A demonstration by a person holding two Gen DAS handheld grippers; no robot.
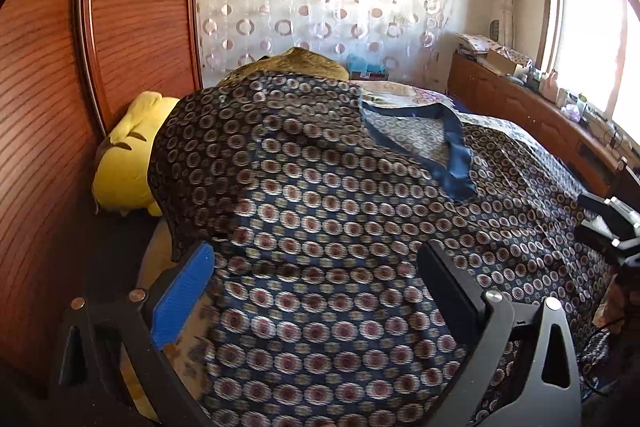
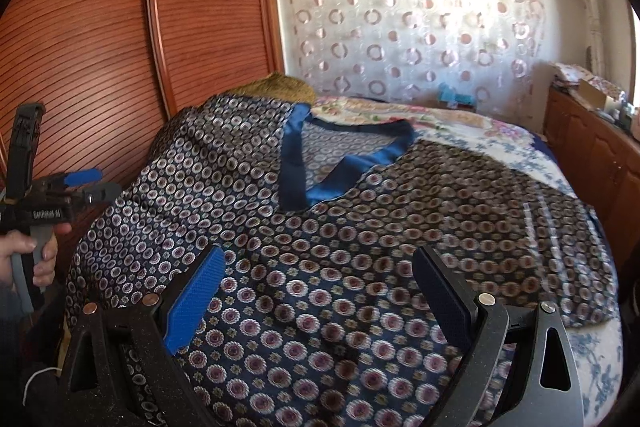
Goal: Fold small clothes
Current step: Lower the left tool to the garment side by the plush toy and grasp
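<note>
— Satin is seen across most of the bed (image 2: 500, 143): a dark blue top (image 2: 320, 247) patterned with rings, its plain blue neckband (image 2: 294, 163) laid open near the far side.

— And how are the 2 tools held?

— The left gripper (image 1: 316, 291) is spread wide above the cloth, nothing clasped between its fingers. The right gripper (image 2: 320, 291) is likewise parted wide and empty. A yellow plush toy (image 1: 128, 163) is partly covered by the top, against the wooden wardrobe (image 1: 132, 7).
</note>
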